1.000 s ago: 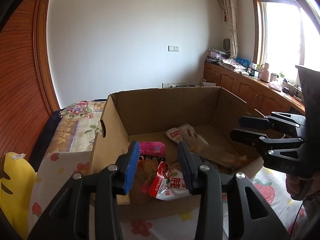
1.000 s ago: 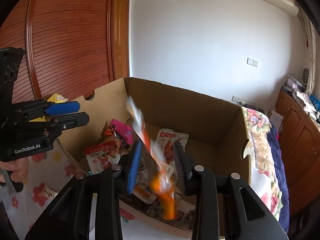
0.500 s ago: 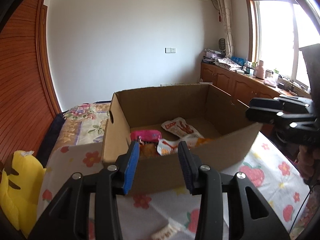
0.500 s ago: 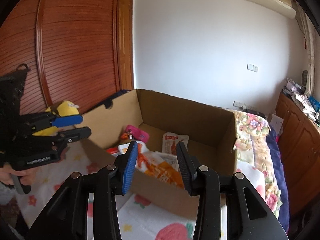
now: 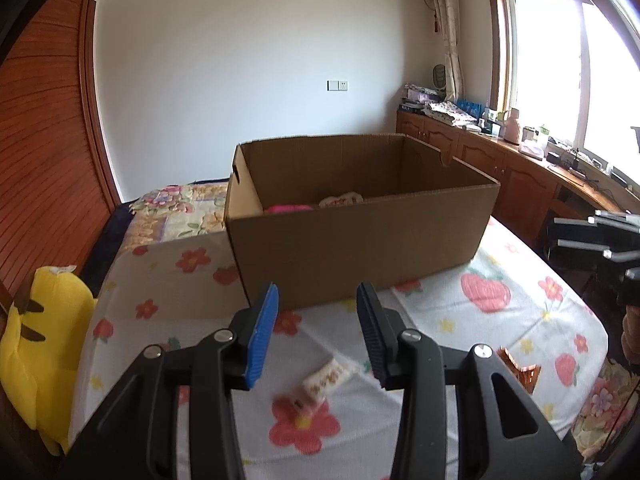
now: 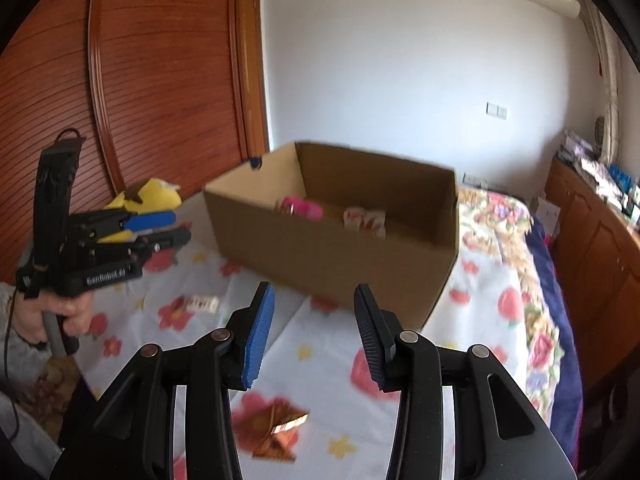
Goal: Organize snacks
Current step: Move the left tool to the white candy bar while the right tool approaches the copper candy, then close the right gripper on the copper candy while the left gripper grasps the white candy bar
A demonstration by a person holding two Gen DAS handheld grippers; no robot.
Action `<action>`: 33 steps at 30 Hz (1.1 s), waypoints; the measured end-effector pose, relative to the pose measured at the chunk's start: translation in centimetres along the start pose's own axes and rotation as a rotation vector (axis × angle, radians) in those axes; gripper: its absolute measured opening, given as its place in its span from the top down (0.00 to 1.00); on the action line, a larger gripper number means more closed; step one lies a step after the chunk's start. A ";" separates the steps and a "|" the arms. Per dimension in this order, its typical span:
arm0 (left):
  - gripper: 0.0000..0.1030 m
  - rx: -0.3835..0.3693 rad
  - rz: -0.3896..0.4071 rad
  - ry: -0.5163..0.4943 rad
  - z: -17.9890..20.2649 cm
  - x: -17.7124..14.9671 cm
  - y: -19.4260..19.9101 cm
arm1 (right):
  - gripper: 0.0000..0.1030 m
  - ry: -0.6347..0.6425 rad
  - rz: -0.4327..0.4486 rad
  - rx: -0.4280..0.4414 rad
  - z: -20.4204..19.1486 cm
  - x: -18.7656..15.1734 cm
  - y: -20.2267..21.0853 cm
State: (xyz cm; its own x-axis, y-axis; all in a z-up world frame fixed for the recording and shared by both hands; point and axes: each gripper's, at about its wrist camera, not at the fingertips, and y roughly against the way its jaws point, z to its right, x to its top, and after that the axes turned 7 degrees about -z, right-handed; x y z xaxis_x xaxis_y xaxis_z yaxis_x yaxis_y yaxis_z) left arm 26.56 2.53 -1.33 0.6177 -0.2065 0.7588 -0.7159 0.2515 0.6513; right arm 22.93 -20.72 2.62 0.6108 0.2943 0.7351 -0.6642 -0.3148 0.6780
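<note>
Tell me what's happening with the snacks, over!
Both grippers open, empty. Left gripper over white snack; right gripper over orange wrapper. Box ahead, path clear.

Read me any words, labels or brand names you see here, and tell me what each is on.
"GenRobot.AI": white lettering on the left gripper body, slightly blurred.
White snack packet on the bedsheet: printing too blurred to read.
Packets in the cardboard box: print unreadable.

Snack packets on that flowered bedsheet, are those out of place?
Yes. A small white packet and a crumpled shiny orange wrapper lie loose on the flowered sheet, outside the brown cardboard box where the other snacks sit.
</note>
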 end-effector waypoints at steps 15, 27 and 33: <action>0.60 -0.002 -0.086 -0.014 0.3 -4.2 -1.4 | 0.60 -0.097 -0.191 0.040 -1.2 -7.0 -4.7; 0.58 -0.005 -0.127 -0.013 0.2 -5.5 -2.1 | 0.60 -0.116 -0.252 0.051 -1.5 -8.7 -6.4; 0.55 -0.006 -0.152 -0.025 0.1 -5.7 -2.6 | 0.61 -0.090 -0.269 0.028 -1.8 -9.0 -6.9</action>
State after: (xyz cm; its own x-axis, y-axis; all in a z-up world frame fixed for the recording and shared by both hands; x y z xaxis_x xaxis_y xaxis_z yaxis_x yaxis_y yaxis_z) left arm 24.83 2.93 -7.35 0.7107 -0.2663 0.6512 -0.6127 0.2207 0.7589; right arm 21.18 -19.56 -8.68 0.8000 0.2899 0.5253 -0.4618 -0.2614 0.8476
